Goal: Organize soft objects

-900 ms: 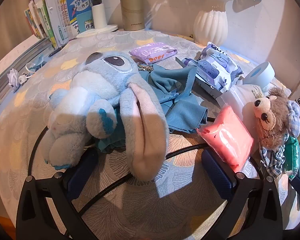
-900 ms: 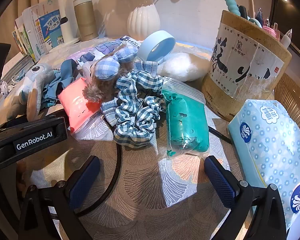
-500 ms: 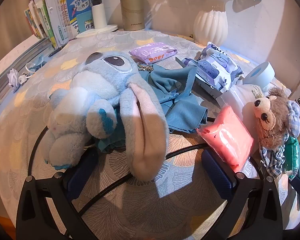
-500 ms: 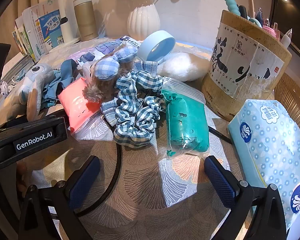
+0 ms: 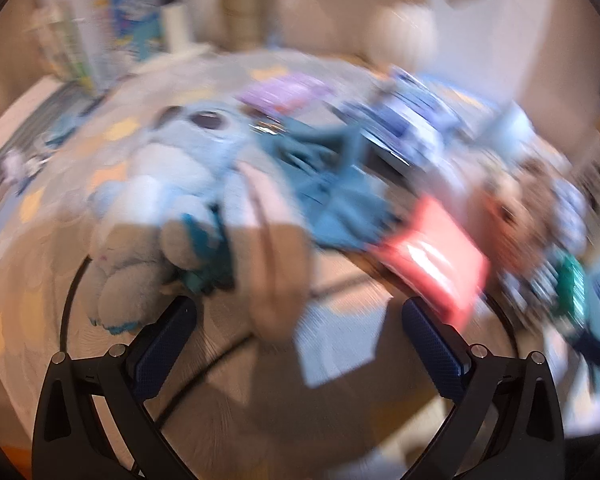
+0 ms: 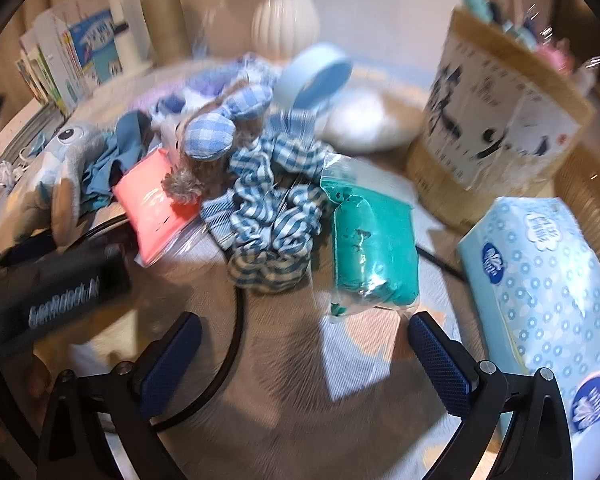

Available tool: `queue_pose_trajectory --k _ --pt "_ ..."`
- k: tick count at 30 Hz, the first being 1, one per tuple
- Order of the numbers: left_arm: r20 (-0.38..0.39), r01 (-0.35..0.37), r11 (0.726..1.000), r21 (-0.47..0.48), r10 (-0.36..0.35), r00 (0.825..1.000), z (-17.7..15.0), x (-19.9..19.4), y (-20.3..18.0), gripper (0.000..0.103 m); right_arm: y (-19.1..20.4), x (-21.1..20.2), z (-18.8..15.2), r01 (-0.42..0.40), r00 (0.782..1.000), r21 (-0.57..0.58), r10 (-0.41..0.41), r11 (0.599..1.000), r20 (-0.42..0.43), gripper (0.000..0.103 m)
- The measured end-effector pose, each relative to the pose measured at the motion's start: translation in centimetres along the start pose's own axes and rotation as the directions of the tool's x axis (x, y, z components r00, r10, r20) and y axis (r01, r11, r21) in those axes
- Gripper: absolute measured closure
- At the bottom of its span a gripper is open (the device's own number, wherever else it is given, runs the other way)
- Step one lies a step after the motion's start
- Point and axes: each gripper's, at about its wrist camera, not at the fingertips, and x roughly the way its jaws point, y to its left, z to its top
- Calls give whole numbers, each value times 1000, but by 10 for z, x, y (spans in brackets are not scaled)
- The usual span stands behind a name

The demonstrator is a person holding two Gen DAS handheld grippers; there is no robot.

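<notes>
Left wrist view: the left gripper [image 5: 299, 344] is seen spread wide and empty, just short of the fuzzy blue plush toy [image 5: 172, 196]; an approach is judged underway. Right wrist view: the right gripper [image 6: 305, 356] is likewise released, below the crinkled gingham scrunchie [image 6: 276, 220] and bagged teal clay [image 6: 374, 256].

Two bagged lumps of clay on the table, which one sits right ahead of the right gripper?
The teal-green clay in the clear zip bag, just beyond the open right gripper. The coral-pink bagged clay lies farther left, beside the checked scrunchie.
</notes>
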Motion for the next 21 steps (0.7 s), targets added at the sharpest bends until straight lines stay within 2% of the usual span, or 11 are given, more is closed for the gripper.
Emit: queue_pose_trajectory --k 1,2,4,7,9,12,14,18,21 --pt "-38 30 999 35 -29 999 2 -6 -4 1 -1 -4 7 -39 999 21 39 999 -15 1" --pt "-37 53 998 23 -52 998 6 -19 -3 1 -5 -14 12 -97 995 30 98 995 -36 2" --pt "-17 85 996 27 -84 996 12 -43 -3 1 -7 -34 18 -132 991 27 133 991 -13 2" --pt "-42 62 993 99 -58 997 26 -76 -15 1 3 -67 27 -70 997 -65 71 995 5 2" --pt "-85 60 991 122 -50 995 35 -92 -23 1 2 -84 37 -51 999 -69 50 996 -11 2" --pt "-135 61 994 90 -49 990 51 -109 -18 1 -8 -103 50 -31 999 -30 30 999 -37 2" --pt "-130 42 997 67 -33 991 56 -117 -11 1 -18 -116 56 -21 999 -4 20 1000 -42 2" --pt "-132 2 997 81 9 991 61 -126 -11 1 -23 -128 60 10 999 16 -9 1000 -39 2" --pt "-153 25 997 72 -13 988 63 -126 -10 1 -21 -133 62 17 1000 11 -17 1000 -20 2"
